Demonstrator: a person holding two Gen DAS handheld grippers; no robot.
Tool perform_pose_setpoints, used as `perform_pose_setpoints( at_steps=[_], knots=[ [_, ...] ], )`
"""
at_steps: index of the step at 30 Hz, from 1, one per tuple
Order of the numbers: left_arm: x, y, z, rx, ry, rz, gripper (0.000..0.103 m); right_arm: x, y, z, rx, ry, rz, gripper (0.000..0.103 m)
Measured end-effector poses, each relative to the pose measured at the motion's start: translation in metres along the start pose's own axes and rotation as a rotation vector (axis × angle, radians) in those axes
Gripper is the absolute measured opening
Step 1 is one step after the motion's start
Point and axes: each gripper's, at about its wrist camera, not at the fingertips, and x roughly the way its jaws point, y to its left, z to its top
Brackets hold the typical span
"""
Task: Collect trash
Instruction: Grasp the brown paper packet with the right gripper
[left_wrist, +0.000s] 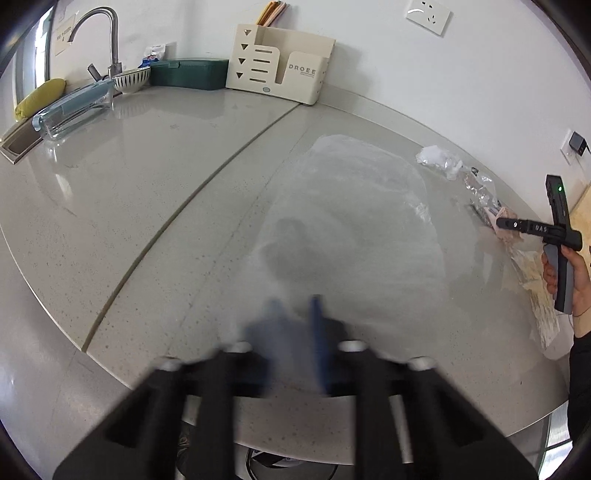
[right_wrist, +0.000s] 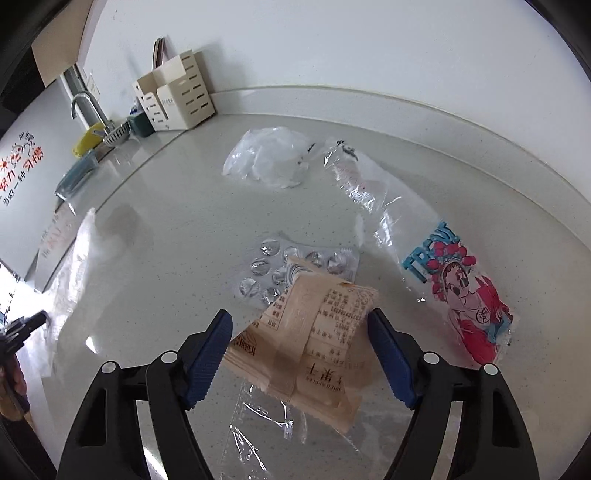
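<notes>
My left gripper (left_wrist: 295, 306) is shut on the edge of a large clear plastic bag (left_wrist: 354, 221) that billows over the counter in front of it; its fingers are blurred. In the right wrist view the bag (right_wrist: 77, 258) hangs at the left. My right gripper (right_wrist: 299, 325) is open, its blue fingers on either side of a tan snack wrapper (right_wrist: 314, 339) lying on the counter. Beyond it lie an empty pill blister (right_wrist: 291, 269), a clear wrapper with a red cartoon print (right_wrist: 465, 295) and a crumpled white plastic bag (right_wrist: 269, 158).
A cream utensil holder (left_wrist: 280, 66) stands against the back wall. A green box (left_wrist: 188, 72), a bowl (left_wrist: 131, 77), a faucet (left_wrist: 107, 33) and a sink (left_wrist: 18, 144) are at the far left. The counter's front edge (left_wrist: 369, 443) is close.
</notes>
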Motion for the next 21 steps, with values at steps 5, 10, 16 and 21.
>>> perform_pose_setpoints(
  at_steps=[5,10,16,21],
  knots=[
    [-0.011,-0.008,-0.010,0.007,-0.075,-0.087,0.001,-0.008,-0.005,-0.004,0.015,-0.018,0.029,0.046],
    [-0.041,-0.022,-0.015,0.037,-0.138,-0.096,0.001,-0.018,-0.007,-0.011,0.039,-0.050,0.056,0.040],
    [-0.089,-0.027,-0.030,0.029,-0.213,-0.119,0.001,-0.053,0.006,-0.022,0.036,-0.136,0.105,0.039],
    [-0.127,-0.029,-0.057,0.027,-0.245,-0.102,0.001,-0.088,0.046,-0.052,-0.043,-0.171,0.159,0.039]
  ],
)
